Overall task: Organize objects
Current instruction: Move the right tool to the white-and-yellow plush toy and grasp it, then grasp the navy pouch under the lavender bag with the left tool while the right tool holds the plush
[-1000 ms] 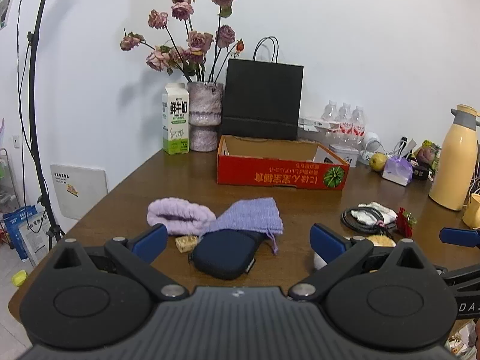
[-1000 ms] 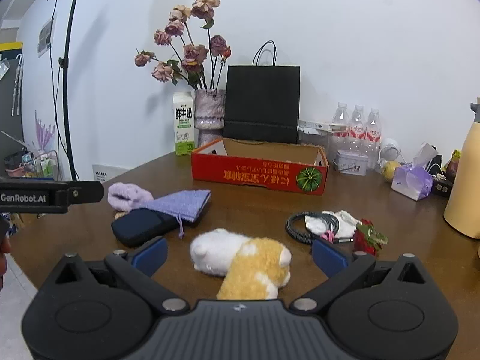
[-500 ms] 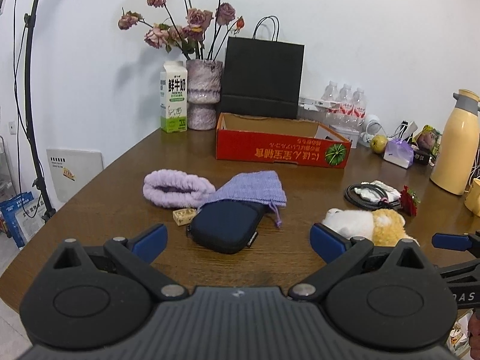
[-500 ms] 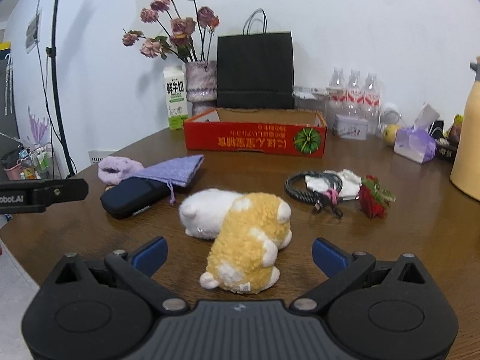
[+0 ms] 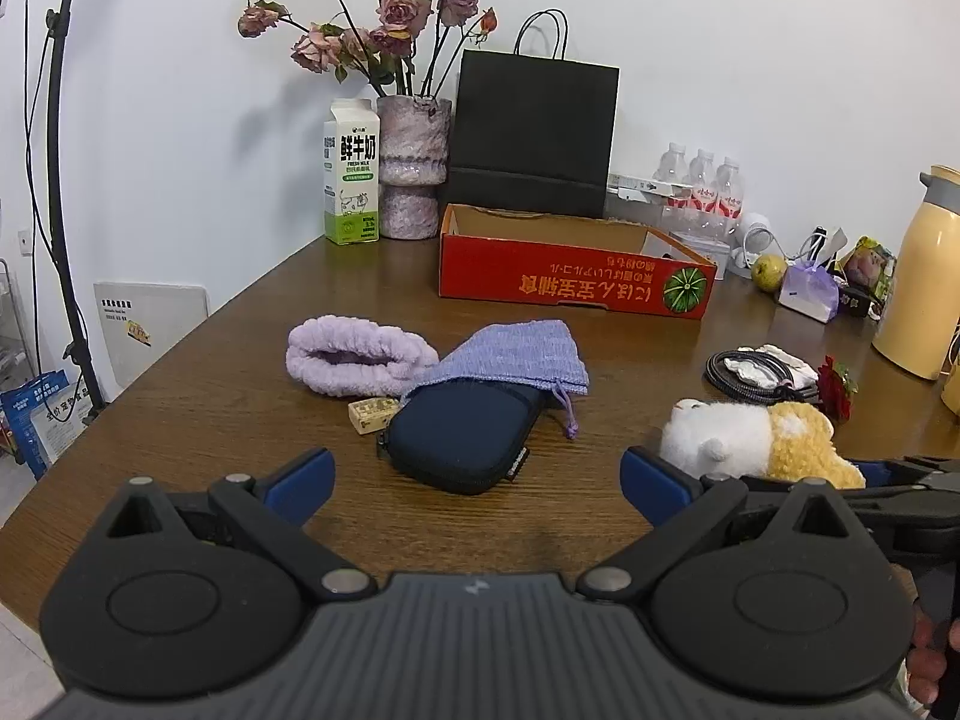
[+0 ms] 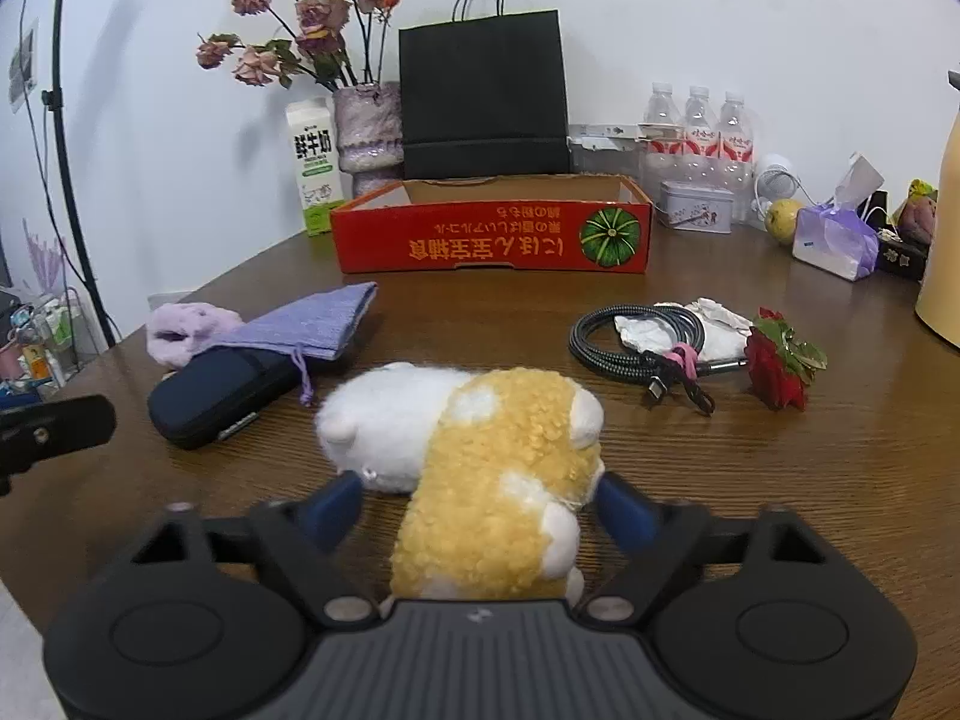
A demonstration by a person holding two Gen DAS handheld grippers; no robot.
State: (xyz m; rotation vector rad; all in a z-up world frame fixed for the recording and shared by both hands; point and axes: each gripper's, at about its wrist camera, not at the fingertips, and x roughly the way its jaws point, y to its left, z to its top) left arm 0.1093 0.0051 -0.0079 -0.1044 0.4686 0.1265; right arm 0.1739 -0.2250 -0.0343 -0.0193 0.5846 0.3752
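A white and yellow plush toy [image 6: 492,450] [image 5: 750,438] lies on the wooden table [image 6: 780,480]. My right gripper [image 6: 480,504] straddles its near end and its jaws are closing; the blue pads stand at the toy's sides without clearly pressing. My left gripper [image 5: 477,480] hangs open over bare table just short of a navy pouch [image 5: 462,438]. A purple drawstring bag [image 5: 510,354] overlaps the pouch, with a lilac headband [image 5: 354,360] and a small wooden block [image 5: 372,414] beside them. An open red box [image 6: 492,240] stands behind.
A coiled cable [image 6: 636,348], white cloth [image 6: 708,324] and red rose [image 6: 780,366] lie right of the toy. Milk carton [image 5: 351,174], vase [image 5: 414,174], black bag [image 5: 534,138], bottles [image 6: 696,120] and yellow flask [image 5: 924,276] line the back. The table edge curves off at left.
My right gripper has sunk and moved forward over the plush toy, and its jaws have narrowed around it. The left gripper dropped slightly and stays open.
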